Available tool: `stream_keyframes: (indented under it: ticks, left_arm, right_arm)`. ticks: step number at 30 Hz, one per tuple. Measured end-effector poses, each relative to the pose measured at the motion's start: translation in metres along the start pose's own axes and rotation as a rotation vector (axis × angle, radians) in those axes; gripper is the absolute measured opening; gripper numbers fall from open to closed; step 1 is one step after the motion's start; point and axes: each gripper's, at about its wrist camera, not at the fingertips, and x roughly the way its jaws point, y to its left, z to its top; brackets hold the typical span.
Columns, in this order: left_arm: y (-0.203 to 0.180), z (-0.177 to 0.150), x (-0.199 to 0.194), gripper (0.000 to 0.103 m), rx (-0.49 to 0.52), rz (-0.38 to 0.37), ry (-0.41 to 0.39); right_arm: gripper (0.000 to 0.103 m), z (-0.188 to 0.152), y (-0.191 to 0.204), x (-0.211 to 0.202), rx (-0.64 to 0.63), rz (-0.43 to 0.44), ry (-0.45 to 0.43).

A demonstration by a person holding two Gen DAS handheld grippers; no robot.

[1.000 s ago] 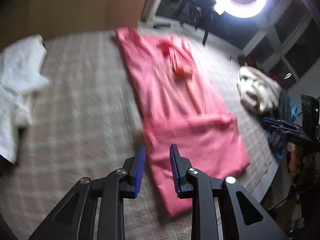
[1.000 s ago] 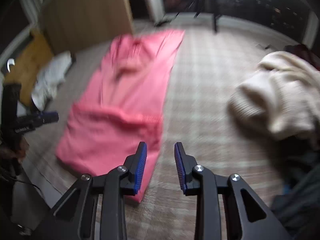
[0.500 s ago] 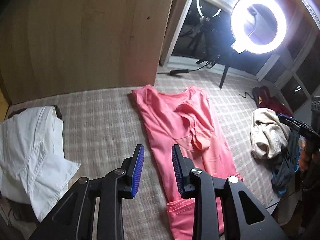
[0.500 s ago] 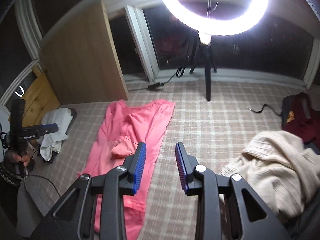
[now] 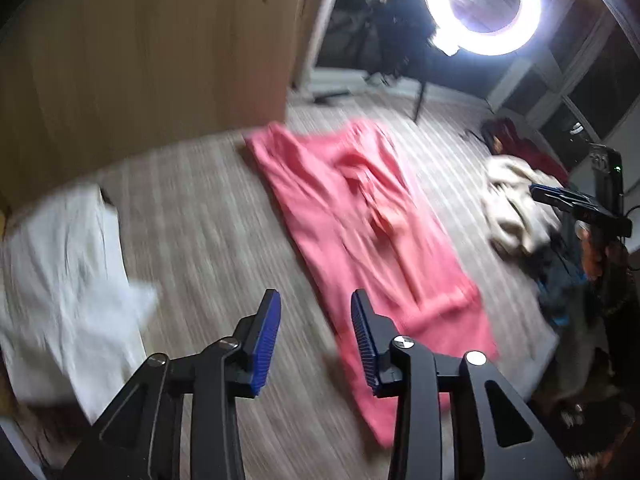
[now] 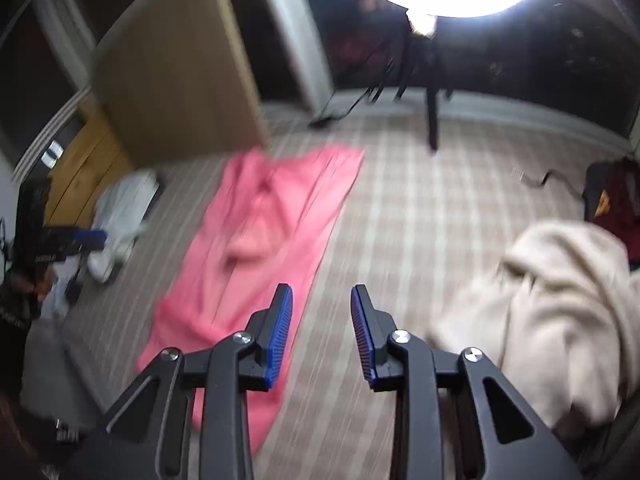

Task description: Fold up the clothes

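Both my grippers tilted down over checked mat, clear of cloth. My left gripper: jaws just been opening, part-spread, nothing between. My right gripper: jaws narrow gap, empty. Bare mat between white garment at left and pink garment; more bare mat toward cream sweater at right. Pink garment lies flat, lengthwise, ahead of and between both grippers, untouched.

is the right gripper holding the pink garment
No, the right gripper has nothing between its open blue pads, and the pink garment lies flat on the plaid surface beyond them.
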Motion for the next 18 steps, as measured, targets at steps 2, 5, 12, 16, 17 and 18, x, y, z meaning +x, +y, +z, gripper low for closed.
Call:
stream_keyframes:
  ticks: [2,5,12,16,17,18]
  left_arm:
    - [0.009,0.026,0.027,0.036,-0.011,0.005,-0.009]
    - [0.019,0.063,0.073,0.038,-0.011,0.006,-0.003]
    - [0.046,0.112,0.164,0.045,0.040,0.104,0.062]
    - [0.048,0.121,0.181,0.046,0.094,0.096,0.044]
    - [0.047,0.123,0.182,0.047,0.121,0.100,0.029]
    - [0.048,0.126,0.184,0.048,0.126,0.096,0.025]
  right_arm:
    - [0.030,0.020,-0.007,0.029,0.016,-0.024,-0.006]
    - [0.031,0.047,-0.015,0.084,0.016,-0.070,0.004]
    - [0.032,0.084,-0.036,0.183,0.022,-0.057,0.063]
    - [0.034,0.096,-0.041,0.218,-0.010,-0.028,0.092]
    - [0.034,0.099,-0.042,0.225,-0.023,-0.024,0.096]
    - [0.034,0.101,-0.043,0.230,-0.036,-0.026,0.095]
